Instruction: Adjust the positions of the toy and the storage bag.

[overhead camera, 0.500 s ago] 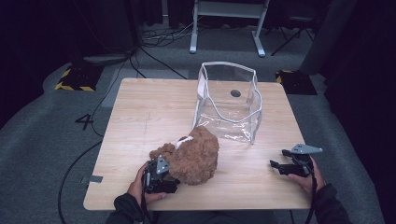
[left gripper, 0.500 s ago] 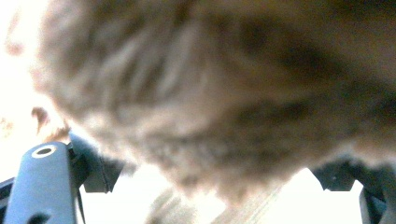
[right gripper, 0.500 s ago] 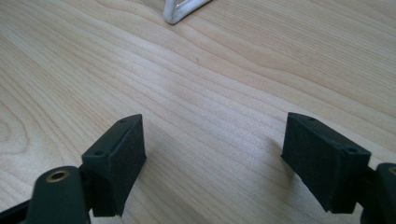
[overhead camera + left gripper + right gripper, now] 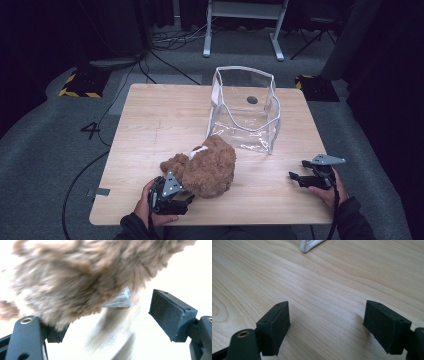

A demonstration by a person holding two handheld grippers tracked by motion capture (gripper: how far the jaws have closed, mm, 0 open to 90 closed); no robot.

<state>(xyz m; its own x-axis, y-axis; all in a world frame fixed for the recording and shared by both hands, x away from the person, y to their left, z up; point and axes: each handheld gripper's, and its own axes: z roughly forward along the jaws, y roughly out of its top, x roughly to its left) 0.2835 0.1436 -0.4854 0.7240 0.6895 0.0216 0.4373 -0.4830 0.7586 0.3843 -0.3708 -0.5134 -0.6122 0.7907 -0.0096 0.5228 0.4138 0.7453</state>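
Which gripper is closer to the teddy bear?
Left. The left gripper is right against the teddy bear, jaws open around its fur. The right gripper sits well off to its right.

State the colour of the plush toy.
Brown plush toy; the high view shows it best.

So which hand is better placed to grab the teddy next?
Left. The left gripper sits right at the teddy, jaws open, fur against one of them in its own view. The right gripper is open too, but off by the table's right edge over bare wood, well clear of the teddy.
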